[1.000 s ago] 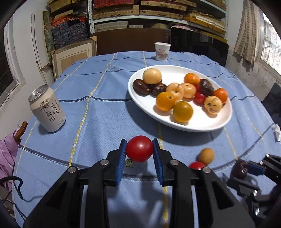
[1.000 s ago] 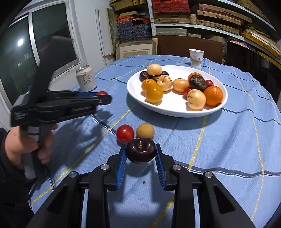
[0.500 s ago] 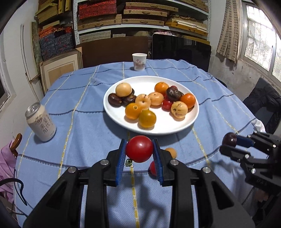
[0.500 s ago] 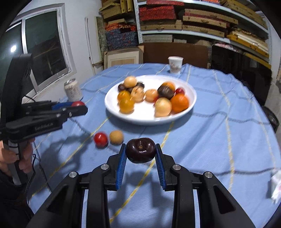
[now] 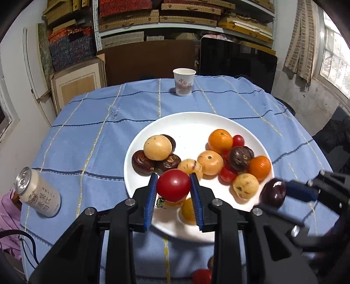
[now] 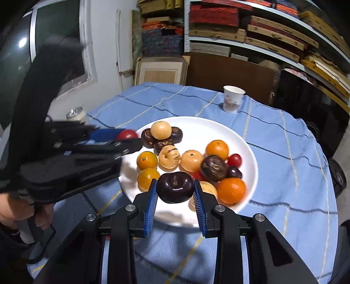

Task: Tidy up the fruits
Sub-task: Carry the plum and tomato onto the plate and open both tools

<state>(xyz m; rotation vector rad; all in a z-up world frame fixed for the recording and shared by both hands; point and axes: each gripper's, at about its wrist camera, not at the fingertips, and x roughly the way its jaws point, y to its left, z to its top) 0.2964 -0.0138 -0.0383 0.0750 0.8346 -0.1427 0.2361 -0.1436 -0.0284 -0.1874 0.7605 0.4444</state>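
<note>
Shelves (image 5: pixel 186 17) of stacked boxes line the wall behind my round table, whose blue checked cloth (image 5: pixel 98 131) holds a white plate (image 5: pixel 192 122) at its middle. Beyond the plate stands a paper cup (image 5: pixel 183 82); left of it, a drinks can (image 5: pixel 38 193). On the plate I see oranges, pale and dark brown fruits and small tomatoes. My left gripper (image 5: pixel 174 189) is clamped on a red tomato (image 5: pixel 173 185) over the plate's near edge; my right gripper (image 6: pixel 175 190) grips a dark plum (image 6: pixel 175 189) there too.

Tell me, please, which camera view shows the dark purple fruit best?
The right wrist view: the dark purple fruit sits centred and sharp in the right tool. The left wrist view shows it small, blurred, at the right edge.
</note>
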